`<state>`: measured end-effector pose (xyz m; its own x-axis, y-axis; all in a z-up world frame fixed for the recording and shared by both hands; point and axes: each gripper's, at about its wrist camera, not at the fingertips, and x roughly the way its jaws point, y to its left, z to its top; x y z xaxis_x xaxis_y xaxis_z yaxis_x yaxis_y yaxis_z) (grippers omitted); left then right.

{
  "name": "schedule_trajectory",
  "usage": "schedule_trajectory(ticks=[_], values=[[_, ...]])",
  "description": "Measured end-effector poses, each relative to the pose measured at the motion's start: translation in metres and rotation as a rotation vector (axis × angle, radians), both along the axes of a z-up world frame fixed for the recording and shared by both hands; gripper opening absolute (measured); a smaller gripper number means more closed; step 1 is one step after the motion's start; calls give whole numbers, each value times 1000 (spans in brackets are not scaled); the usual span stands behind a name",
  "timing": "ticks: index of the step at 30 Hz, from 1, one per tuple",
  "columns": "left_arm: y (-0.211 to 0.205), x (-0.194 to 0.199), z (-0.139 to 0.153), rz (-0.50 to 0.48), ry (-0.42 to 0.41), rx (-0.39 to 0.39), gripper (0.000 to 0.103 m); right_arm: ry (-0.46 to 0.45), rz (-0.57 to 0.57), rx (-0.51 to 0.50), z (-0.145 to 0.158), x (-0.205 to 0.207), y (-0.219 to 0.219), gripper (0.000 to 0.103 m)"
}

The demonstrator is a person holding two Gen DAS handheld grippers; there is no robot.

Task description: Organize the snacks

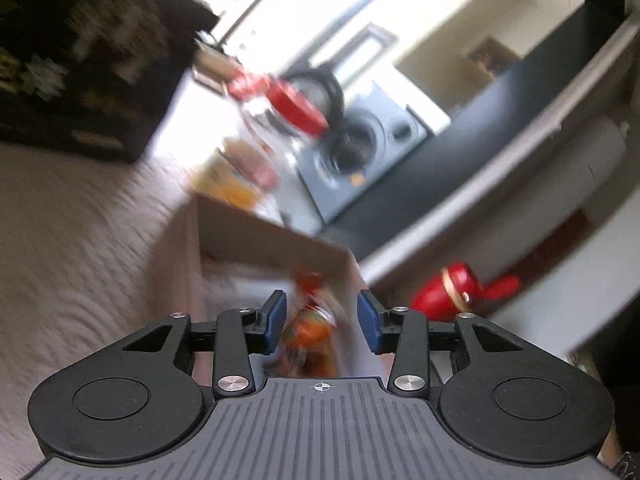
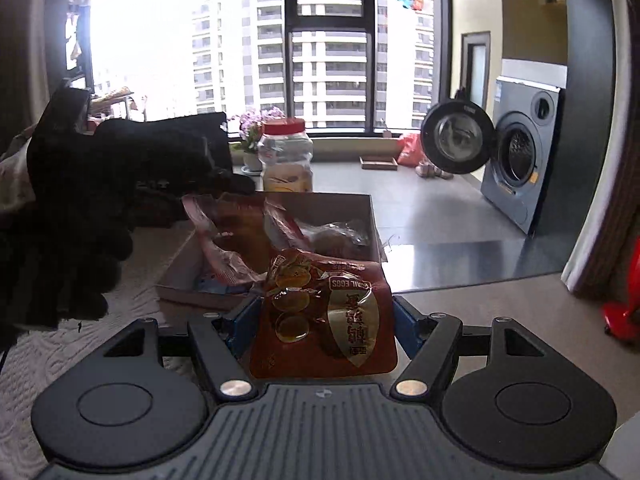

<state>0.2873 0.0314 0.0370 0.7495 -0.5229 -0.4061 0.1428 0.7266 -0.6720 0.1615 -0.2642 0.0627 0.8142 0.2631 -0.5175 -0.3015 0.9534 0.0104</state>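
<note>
My right gripper (image 2: 322,316) is shut on a red quail-egg snack bag (image 2: 326,316), held just in front of an open cardboard box (image 2: 372,216). The box holds several snack packets, among them a pink wrapper (image 2: 216,240) and a clear bag (image 2: 340,236). In the blurred left wrist view, my left gripper (image 1: 322,320) is open above the same box (image 1: 240,236), with an orange-red snack bag (image 1: 310,328) below and between the blue pads, not gripped. The left gripper and gloved hand (image 2: 100,184) show dark at the left of the right wrist view.
A clear jar with a red lid (image 2: 286,156) stands behind the box; it also shows in the left wrist view (image 1: 296,108). A washing machine (image 2: 520,168) with its door open is at right. A flower pot (image 2: 252,148) sits by the window. A textured white cloth (image 1: 72,240) covers the table.
</note>
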Motion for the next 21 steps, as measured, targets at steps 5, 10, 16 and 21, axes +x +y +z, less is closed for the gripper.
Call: schedule_trajectory(ticks=[5, 10, 16, 21], values=[[28, -45, 21, 137, -85, 107, 43, -53, 22, 34, 11, 31, 21, 70], [16, -102, 21, 167, -61, 363, 44, -40, 62, 102, 21, 86, 45, 72], [-7, -164, -18, 150, 15, 464, 43, 7, 22, 117, 3, 70, 44, 72], [-33, -203, -40, 141, -19, 555, 44, 23, -2, 86, -25, -2, 28, 72]])
